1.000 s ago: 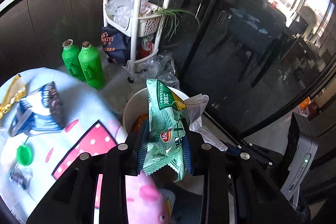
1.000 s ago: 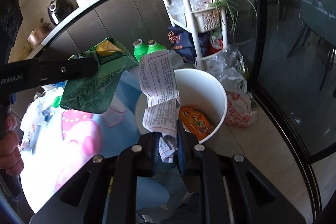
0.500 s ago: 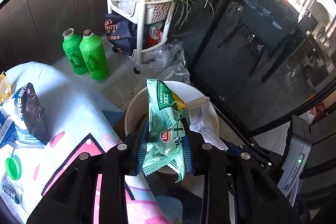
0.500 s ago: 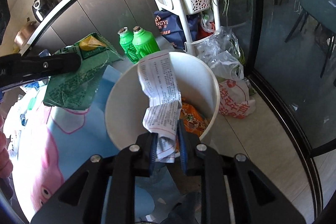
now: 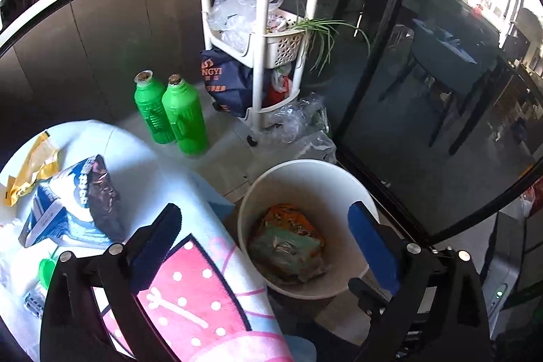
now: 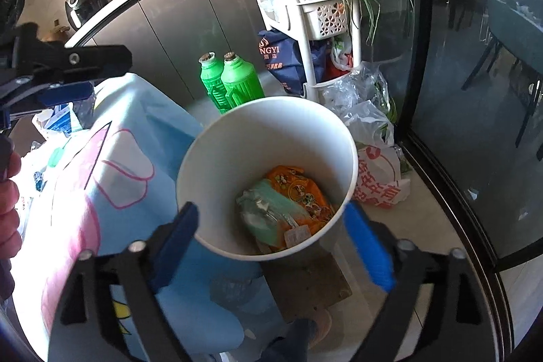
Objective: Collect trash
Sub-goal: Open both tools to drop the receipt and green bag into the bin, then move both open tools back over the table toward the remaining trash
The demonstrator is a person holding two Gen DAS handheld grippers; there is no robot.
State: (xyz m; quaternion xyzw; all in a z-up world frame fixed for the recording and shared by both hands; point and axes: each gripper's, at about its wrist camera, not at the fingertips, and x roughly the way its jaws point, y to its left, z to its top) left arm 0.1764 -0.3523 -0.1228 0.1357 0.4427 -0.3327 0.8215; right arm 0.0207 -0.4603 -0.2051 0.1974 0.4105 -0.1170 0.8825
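Note:
A white round bin [image 5: 342, 173] stands on the floor beside the table; it also shows in the right wrist view [image 6: 237, 128]. Inside lie a green snack wrapper [image 5: 288, 248], an orange wrapper [image 5: 288, 219] and a small paper receipt [image 6: 297, 234]. My left gripper [image 5: 264, 233] is open and empty above the bin's near rim. My right gripper [image 6: 271, 233] is open and empty, its fingers either side of the bin. A blue-and-white packet [image 5: 68, 209], a yellow wrapper [image 5: 30, 168] and a green cap [image 5: 45, 270] lie on the cartoon-print tablecloth [image 5: 190, 304].
Two green bottles [image 5: 173, 117] stand on the floor by a white wheeled rack [image 5: 261, 33] with baskets and plastic bags. A glass door [image 5: 424, 90] runs along the right. A red-printed plastic bag [image 6: 380, 178] lies beside the bin. The left gripper [image 6: 71, 70] shows in the right wrist view.
Both grippers have opened. The green wrapper dropped from the left one and the receipt from the right one into the bin. The left gripper pulled back over the table edge.

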